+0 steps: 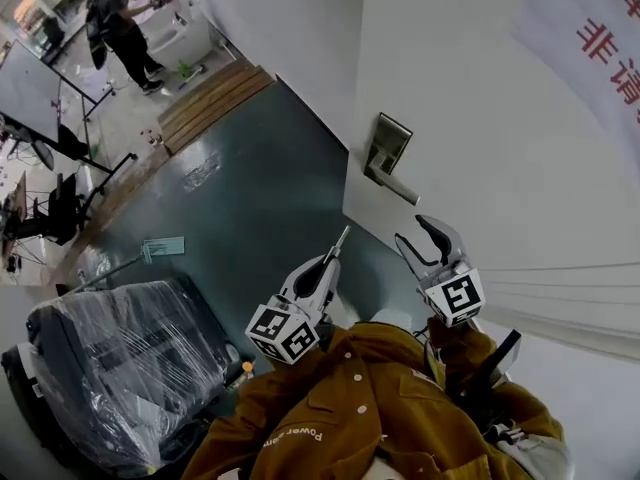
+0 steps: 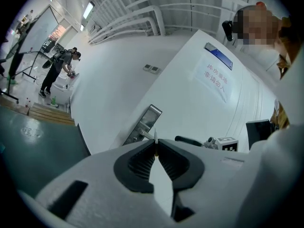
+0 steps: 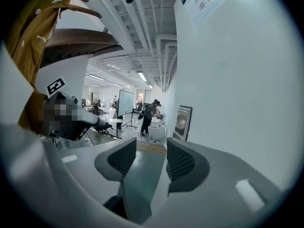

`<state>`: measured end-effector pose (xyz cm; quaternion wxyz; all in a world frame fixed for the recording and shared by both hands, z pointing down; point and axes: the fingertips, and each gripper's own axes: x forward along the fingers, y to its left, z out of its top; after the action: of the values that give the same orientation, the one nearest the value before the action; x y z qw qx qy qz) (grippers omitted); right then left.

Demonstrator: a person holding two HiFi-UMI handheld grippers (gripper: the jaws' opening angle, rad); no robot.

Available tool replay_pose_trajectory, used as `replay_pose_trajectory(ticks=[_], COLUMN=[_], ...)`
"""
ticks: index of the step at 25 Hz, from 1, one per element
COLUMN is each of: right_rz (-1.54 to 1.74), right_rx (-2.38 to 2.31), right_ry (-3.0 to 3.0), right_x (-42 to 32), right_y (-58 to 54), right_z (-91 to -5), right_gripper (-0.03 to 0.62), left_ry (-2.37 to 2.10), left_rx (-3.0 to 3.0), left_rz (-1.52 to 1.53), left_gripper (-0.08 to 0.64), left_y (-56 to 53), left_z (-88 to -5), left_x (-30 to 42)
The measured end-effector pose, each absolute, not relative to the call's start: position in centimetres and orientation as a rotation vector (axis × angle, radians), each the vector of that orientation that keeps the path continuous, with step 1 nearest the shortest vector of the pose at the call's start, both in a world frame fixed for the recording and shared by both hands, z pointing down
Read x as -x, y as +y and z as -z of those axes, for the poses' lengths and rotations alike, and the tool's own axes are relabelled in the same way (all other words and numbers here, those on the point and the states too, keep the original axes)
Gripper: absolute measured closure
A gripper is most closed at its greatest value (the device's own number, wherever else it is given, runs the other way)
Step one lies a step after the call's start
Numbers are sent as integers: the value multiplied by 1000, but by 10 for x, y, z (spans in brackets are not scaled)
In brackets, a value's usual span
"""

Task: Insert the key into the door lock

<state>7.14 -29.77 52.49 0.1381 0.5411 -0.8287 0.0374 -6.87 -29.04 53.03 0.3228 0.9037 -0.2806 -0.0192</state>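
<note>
1. The white door (image 1: 480, 118) is filling the right side of the head view.
2. The lock plate (image 1: 386, 146) is sitting near the door's left edge.
3. The right claw (image 1: 428, 240) is hanging open and empty.
4. The left claw (image 1: 328, 263) is pinching the key (image 1: 341, 238), which is pointing toward the lock, apart from it.

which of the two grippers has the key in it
The left gripper, shut on a thin silver metal key that pokes out past its tips. The right gripper stands open with nothing between its jaws.
</note>
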Motion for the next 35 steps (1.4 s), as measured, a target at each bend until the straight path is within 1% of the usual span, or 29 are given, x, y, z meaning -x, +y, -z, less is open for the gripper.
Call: replay_pose_trajectory(ticks=[5,8,12,13,15,18,22,27,32,35], right_rz=[-11,13,-38,-44,-46,-63,-74,-81,-69,-68], right_rx=[-1553,-1472,-1375,-1355,-1333,-1327,-1318,-1309,-1288,-1284], right_ry=[-2284,-2231,-2201,-2200,-2207,-2211,-2219,-2235,-2238,-2237], right_x=[-80,-93,-102,-103,-104,-103,-104,-103,-104,-105], right_y=[-339,-355,-373,-375,-380,-382,-382,-382,-385,-384], right_z=[-528,-541,-572,-577,-582,-586,-586,-587,-585,-585], right_gripper=[338,331,325,328,363,463,466,466,466,466], left_ry=[-661,-627,-611,-608,-596,-576,-559,-550,-470,-449], left_rx=[-2365,-2363,-2353,-2344,-2332,-2307,-2256,-2130,-1932,-1851], left_rz=[28,22,13,16,17,11,27,33,129,137], left_gripper=[534,534,534,534,534,534,534,534,534,534], left_y=[-324,-334,-348,-349,-352,-356,-365,-381,-396,-406], left_z=[-539,-540,-543,-544,-546,-550,-559,-598,-628,-645], left_x=[73,70,61,58,50,41,31,19,-4,-18])
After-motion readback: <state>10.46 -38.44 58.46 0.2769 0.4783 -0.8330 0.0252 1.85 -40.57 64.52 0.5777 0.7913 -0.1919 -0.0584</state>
